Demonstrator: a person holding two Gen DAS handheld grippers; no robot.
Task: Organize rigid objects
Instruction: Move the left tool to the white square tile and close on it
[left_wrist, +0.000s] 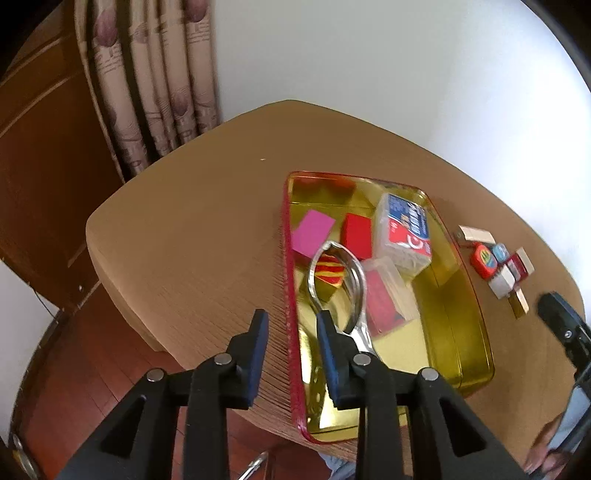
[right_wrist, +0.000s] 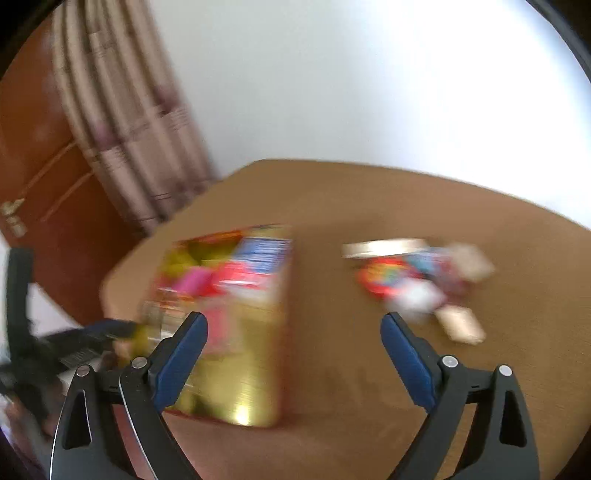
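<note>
A gold tin (left_wrist: 461, 325) with a red rim lies open on the table, holding a pink block (left_wrist: 312, 232), a red block (left_wrist: 356, 234), a clear toothpick box (left_wrist: 404, 230) and metal tongs (left_wrist: 341, 280). Beside it, apart, small boxes (left_wrist: 498, 266) lie clustered

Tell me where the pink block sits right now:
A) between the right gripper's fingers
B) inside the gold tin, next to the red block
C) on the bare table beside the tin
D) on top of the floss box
B: the pink block lies inside the gold tin, beside the red block.
</note>
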